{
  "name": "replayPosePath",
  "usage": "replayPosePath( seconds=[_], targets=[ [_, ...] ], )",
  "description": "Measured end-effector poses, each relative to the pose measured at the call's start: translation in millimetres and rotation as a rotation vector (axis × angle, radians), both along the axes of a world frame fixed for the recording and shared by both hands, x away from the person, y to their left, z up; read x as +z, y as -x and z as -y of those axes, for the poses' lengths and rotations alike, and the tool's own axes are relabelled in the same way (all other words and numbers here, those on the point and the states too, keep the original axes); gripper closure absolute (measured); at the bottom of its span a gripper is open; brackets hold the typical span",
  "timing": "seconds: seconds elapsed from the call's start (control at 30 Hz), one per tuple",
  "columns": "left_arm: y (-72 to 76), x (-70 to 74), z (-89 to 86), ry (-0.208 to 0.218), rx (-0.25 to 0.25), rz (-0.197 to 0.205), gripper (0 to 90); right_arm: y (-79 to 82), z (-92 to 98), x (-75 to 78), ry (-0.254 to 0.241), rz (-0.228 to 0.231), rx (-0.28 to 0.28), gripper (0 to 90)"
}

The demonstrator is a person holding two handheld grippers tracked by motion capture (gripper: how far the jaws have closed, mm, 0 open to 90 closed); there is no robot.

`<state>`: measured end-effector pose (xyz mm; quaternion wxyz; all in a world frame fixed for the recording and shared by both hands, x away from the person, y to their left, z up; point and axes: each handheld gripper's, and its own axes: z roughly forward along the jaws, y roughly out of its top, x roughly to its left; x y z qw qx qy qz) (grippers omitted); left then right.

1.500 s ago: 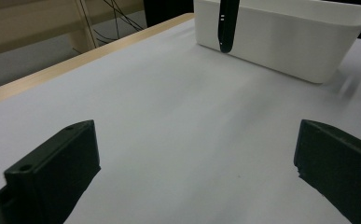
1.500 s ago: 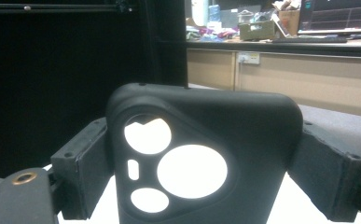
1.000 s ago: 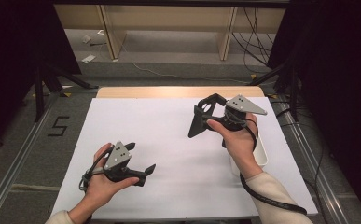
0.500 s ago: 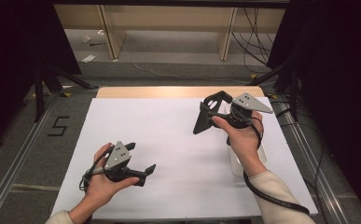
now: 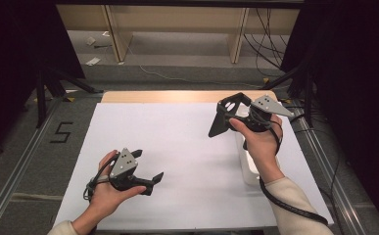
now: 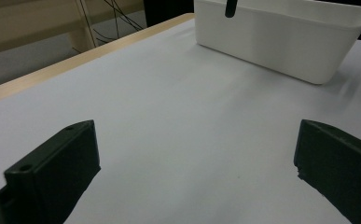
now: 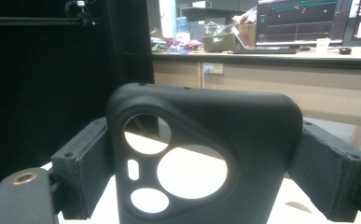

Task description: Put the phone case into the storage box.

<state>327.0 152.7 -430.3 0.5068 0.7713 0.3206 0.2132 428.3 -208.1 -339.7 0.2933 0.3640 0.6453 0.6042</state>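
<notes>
R gripper (image 5: 226, 117) jaws clamp black phone case (image 7: 201, 154) above white bin (image 6: 285, 42); L gripper (image 5: 145, 171) jaws released.

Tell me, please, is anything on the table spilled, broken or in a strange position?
Nothing stands out. The white sheet is clean and flat, and the white bin stands upright near its right edge. The right gripper holds a black phone case that looks whole; the left gripper is open above the sheet.

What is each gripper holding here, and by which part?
Right gripper clamps a black phone case across its side edges near the camera cutouts. Left gripper holds nothing.
</notes>
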Motion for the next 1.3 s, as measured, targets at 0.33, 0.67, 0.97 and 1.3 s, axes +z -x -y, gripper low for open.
replayPosePath(
  seconds=[0.33,0.67,0.97,1.3],
  targets=[
    [-0.1,-0.1,-0.2,0.002,0.000,-0.001,0.0,-2.3,7.6,0.7,0.005,0.002,-0.028,14.9],
    [-0.1,-0.1,-0.2,0.003,0.001,-0.001,0.0,-3.7,14.4,2.8,0.022,0.015,-0.058,14.9],
    [-0.4,-0.2,-0.4,0.004,0.002,-0.001,0.0,-4.9,20.7,4.5,0.031,0.024,-0.085,15.0],
    [-0.5,-0.3,-0.5,0.009,0.004,-0.003,0.0,-6.4,27.3,5.4,0.037,0.028,-0.109,14.9]
  ],
)
